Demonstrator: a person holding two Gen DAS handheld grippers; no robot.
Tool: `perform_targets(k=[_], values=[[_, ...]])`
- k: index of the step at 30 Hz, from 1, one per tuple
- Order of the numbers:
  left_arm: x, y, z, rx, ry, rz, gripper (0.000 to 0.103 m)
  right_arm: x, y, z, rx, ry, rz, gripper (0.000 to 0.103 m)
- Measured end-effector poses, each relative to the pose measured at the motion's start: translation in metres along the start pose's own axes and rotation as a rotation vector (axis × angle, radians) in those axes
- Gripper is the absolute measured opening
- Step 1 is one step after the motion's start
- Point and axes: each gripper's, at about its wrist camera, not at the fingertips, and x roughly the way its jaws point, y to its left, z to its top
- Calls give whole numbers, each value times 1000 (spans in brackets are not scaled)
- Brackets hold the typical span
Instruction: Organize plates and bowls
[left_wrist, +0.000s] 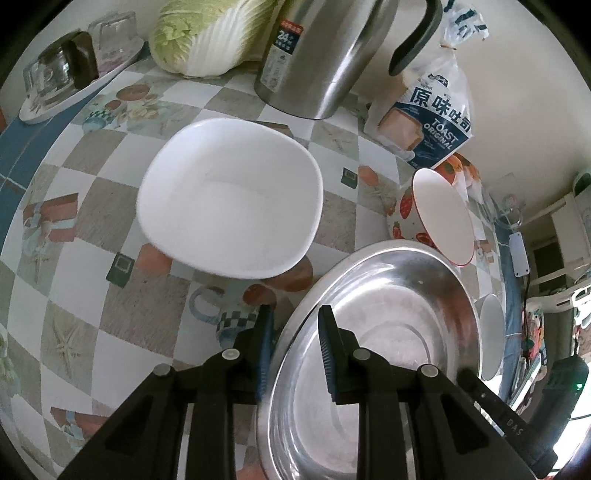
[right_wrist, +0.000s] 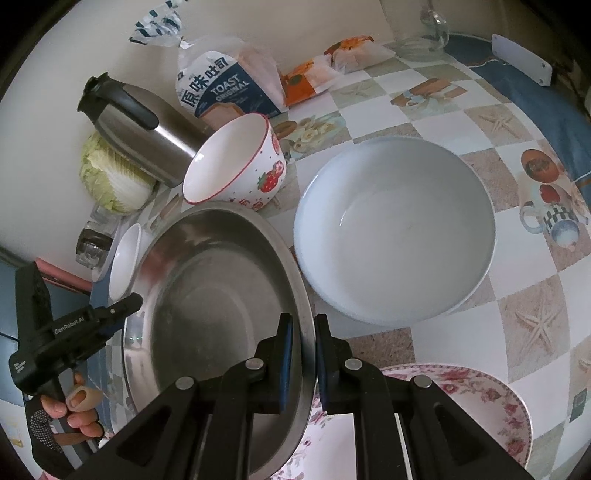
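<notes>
Steel basin (right_wrist: 207, 295) overlaps floral plate (right_wrist: 491, 402), beside white bowl (right_wrist: 395, 229).

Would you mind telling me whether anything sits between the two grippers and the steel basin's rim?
Nothing visible does. The left gripper and right gripper each straddle the steel basin rim on opposite sides; the floral plate lies under its right edge.

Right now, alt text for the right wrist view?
The right tongs straddle the near rim of a steel basin, which overlaps a floral plate. Beyond it sit a white bowl and a strawberry bowl; the left tongs meet the far rim.
</notes>
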Motion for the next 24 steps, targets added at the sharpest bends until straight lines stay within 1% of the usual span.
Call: perform_targets(k=[4, 8, 13, 24], values=[[3, -3, 2, 5, 0, -4, 24, 0, -1, 2, 2, -5, -6, 13], [5, -7, 4, 21, -5, 10, 24, -1, -2, 3, 3, -9, -12, 13], [6, -6, 6, 16, -9, 4, 24, -1, -2, 3, 4, -9, -11, 13], [5, -6, 3, 16, 8, 17, 24, 1, 2, 3, -8, 10, -27, 13]])
